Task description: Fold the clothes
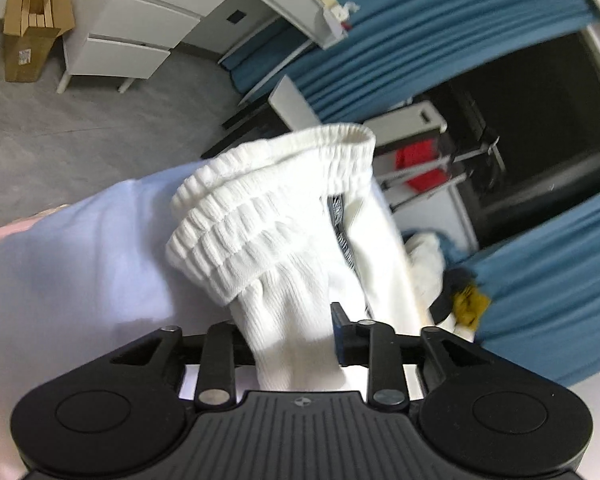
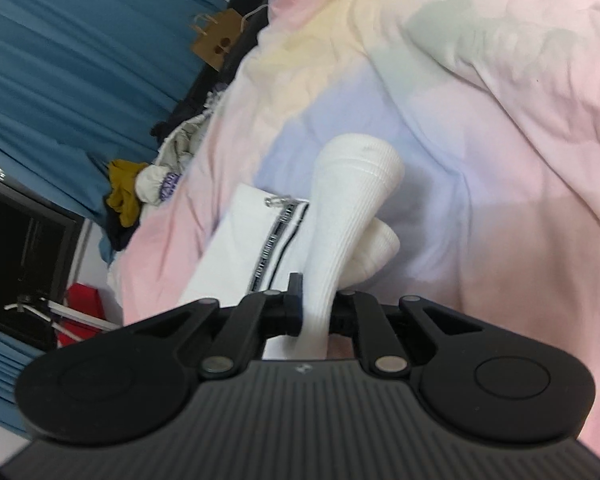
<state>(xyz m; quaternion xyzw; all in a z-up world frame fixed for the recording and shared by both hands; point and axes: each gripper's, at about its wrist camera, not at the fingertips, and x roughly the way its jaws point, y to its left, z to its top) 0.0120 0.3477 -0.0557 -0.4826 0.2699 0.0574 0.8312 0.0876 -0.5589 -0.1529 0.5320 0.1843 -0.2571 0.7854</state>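
A white ribbed sock (image 1: 268, 216) is pinched in my left gripper (image 1: 296, 340); its wide elastic cuff opens away from me above the bed. My right gripper (image 2: 316, 312) is shut on the same kind of white ribbed sock (image 2: 352, 200), whose rounded end stands up over the bedspread. A folded white garment with a black-and-white printed stripe (image 2: 244, 252) lies flat on the bed to the left of the right gripper; it also shows in the left wrist view (image 1: 376, 248) behind the sock.
A pastel pink, yellow and blue bedspread (image 2: 500, 120) covers the bed. A heap of clothes (image 2: 148, 188), mustard and white, lies at the bed's edge by blue curtains (image 2: 60, 60). White drawers (image 1: 132, 36) and a cardboard box (image 1: 32, 28) stand on the grey floor.
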